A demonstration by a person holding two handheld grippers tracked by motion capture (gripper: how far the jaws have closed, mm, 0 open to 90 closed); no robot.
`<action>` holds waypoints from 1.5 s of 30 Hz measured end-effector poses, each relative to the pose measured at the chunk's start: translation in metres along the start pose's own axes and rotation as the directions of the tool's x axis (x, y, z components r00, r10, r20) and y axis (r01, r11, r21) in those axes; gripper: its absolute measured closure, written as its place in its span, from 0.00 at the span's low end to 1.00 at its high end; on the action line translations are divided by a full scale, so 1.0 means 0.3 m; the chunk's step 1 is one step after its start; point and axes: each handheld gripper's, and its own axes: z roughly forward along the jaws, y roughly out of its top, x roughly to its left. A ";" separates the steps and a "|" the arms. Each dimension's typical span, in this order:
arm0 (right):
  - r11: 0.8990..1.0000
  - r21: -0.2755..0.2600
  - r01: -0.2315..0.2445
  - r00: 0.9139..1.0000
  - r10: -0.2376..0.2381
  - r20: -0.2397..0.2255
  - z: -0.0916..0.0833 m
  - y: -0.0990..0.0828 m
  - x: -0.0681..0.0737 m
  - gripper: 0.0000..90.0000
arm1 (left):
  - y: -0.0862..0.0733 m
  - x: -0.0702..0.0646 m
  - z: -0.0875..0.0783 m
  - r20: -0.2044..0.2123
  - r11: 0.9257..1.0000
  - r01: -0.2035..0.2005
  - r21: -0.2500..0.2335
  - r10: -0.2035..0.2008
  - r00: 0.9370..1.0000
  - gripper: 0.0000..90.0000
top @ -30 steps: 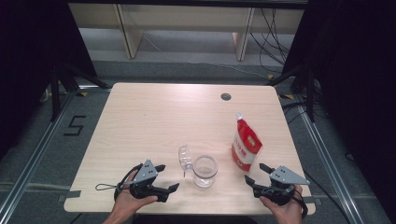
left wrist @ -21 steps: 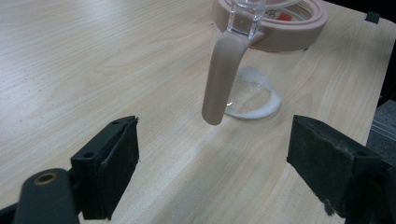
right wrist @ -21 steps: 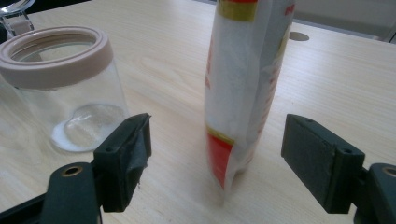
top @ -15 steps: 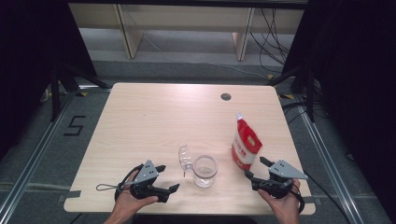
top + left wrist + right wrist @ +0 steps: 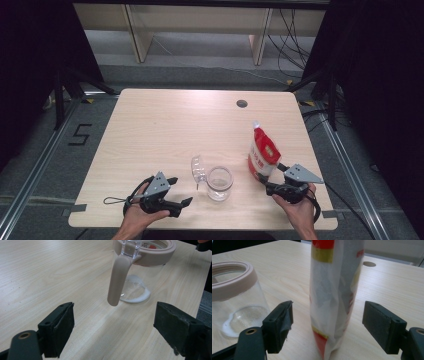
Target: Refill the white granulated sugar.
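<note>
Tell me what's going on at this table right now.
A person holds a two-jaw gripper in each hand at a wooden table. The right gripper is open with its jaws on either side of an upright red and white pouch, not yet closed on it. The left gripper is open too, pointed at the handle of a clear jar with a beige rim. The jar looks nearly empty, with a little white powder at the bottom.

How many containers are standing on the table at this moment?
2. A clear jar stands near the front edge, between the two hands. A red pouch stands upright to its right, just ahead of the right tool. Nothing seems hidden.
</note>
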 end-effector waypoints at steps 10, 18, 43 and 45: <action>1.000 -0.004 0.027 1.000 -0.027 -0.013 0.042 0.008 -0.010 0.35 | -0.001 -0.002 0.002 0.003 1.000 -0.004 0.004 0.004 1.000 0.18; 0.999 -0.010 0.035 0.999 -0.035 -0.006 0.059 0.009 -0.022 0.38 | -0.002 -0.006 0.005 0.004 1.000 0.008 -0.003 -0.008 1.000 0.18; 1.000 -0.008 0.015 0.999 -0.016 -0.048 0.068 0.008 -0.044 0.47 | -0.004 -0.005 0.007 0.006 1.000 -0.012 0.012 0.012 1.000 0.18; 1.000 -0.005 0.026 0.997 -0.027 -0.066 0.069 0.008 -0.054 0.47 | -0.004 -0.009 0.007 0.001 1.000 -0.005 0.011 0.005 1.000 0.18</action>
